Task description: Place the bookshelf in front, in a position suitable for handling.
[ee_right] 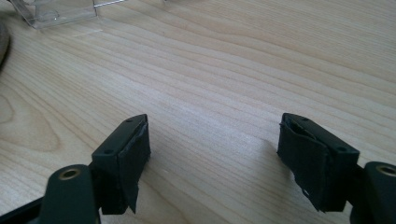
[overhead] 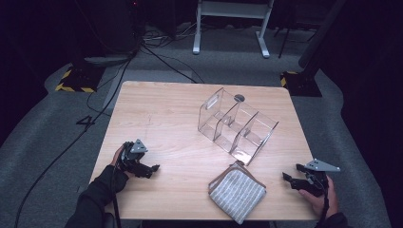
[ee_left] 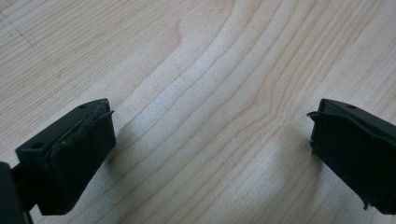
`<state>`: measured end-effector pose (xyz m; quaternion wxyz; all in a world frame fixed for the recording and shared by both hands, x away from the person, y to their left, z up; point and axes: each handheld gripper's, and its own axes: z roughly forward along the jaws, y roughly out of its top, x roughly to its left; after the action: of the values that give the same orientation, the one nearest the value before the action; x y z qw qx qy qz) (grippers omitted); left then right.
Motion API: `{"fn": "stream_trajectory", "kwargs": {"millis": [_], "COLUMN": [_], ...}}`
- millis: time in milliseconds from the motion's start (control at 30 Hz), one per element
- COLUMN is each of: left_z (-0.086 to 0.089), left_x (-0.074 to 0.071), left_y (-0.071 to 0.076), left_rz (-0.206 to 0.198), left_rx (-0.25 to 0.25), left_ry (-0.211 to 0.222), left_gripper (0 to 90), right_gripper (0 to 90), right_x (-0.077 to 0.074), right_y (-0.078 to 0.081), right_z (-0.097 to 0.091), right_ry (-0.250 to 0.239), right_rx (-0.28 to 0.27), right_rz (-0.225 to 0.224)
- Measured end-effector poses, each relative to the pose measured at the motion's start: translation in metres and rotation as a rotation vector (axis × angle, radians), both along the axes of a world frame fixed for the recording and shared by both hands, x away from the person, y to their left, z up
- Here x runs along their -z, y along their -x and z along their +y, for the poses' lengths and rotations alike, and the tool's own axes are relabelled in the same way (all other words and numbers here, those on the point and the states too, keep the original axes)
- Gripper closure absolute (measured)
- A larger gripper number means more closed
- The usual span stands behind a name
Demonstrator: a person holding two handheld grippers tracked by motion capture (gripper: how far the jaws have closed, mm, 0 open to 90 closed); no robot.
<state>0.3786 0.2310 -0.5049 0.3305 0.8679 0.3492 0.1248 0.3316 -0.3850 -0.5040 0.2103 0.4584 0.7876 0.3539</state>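
A clear plastic organiser (overhead: 237, 126) with three compartments stands tilted on the wooden table (overhead: 166, 114), right of centre. In front of it lies a folded grey striped cloth (overhead: 237, 192) near the front edge. My left gripper (overhead: 153, 169) rests low at the front left, held by a hand in a dark sleeve, and points right. Its jaws stand wide apart over bare wood, with nothing between its fingers (ee_left: 74, 158). My right gripper (overhead: 289, 179) sits at the front right, right of the cloth. It is open too, with bare wood between its fingers (ee_right: 126, 158).
A small dark round spot (overhead: 239, 98) lies on the table behind the organiser. A corner of the organiser (ee_right: 51, 11) shows far off in the right gripper view. Cables and a yellow-black stand base (overhead: 76, 80) lie on the grey floor beyond the table.
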Motion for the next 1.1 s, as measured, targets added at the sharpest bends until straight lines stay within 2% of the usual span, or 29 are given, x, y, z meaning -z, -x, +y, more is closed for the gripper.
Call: {"fn": "stream_trajectory", "kwargs": {"millis": [733, 867, 1100], "left_z": [0.0022, 0.0022, 0.0026], "left_x": [-0.0001, -0.0003, -0.0003], "left_y": [0.003, 0.0043, 0.0033], "left_rz": [-0.005, -0.003, -0.008], "left_rx": [-0.01, -0.022, -0.024], "left_ry": [0.004, 0.005, 0.01], "left_gripper": [2.3, 2.8, 4.2], "right_gripper": [22.8, 20.9, 21.6], "right_x": [0.0, -0.0002, -0.0022], "right_y": [-0.0024, -0.0017, -0.0025], "right_z": [0.0007, 0.0017, 0.0049], "right_ry": [0.004, 0.019, 0.04], "right_rx": [0.0, 0.008, -0.023], "right_rz": [0.002, -0.004, -0.004]}}
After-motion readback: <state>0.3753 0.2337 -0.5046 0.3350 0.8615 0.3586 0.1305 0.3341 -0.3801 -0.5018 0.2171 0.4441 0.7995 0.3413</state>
